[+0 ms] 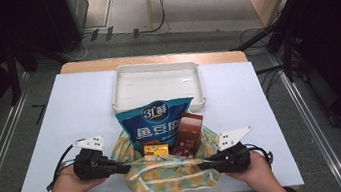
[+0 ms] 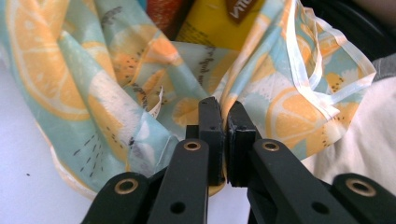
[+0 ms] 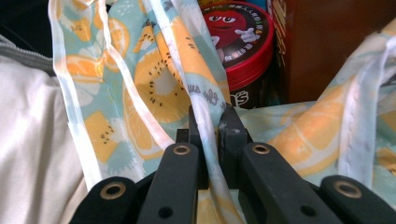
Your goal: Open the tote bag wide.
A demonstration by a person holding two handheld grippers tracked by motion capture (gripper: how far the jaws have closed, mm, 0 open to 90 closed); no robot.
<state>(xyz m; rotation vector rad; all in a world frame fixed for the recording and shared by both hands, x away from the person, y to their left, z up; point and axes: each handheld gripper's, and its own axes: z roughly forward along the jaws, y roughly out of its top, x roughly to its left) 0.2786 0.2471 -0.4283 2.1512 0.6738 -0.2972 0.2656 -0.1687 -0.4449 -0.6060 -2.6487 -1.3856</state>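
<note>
Currently, the fabric bag (image 1: 168, 169), printed with orange slices, sits at the near edge of the table (image 1: 54, 142), directly in front of the white tray (image 1: 157, 85). The left gripper (image 1: 124, 168) has its jaws closed on the bag's left rim; in the left gripper view the fabric (image 2: 140, 93) is pinched between the black pads. The right gripper (image 1: 203, 164) is likewise clamped on the right rim, a white-edged fold (image 3: 205, 121) running between its jaws.

Judged purpose: holding opposite rims spreads the mouth so the contents stand exposed and can be reached. Inside the bag stand a blue snack pouch (image 1: 154, 123), a brown carton (image 1: 191, 128), a red-lidded tin (image 3: 238, 37) and a yellow packet (image 1: 156, 151).

Clearances: the bag's near side lies at the table's front edge, just beside the person's body, so little room remains toward the person. Beyond the bag, the tray is unoccupied, though the pouch leans over its near wall. To either side of the bag the white surface offers free room.
</note>
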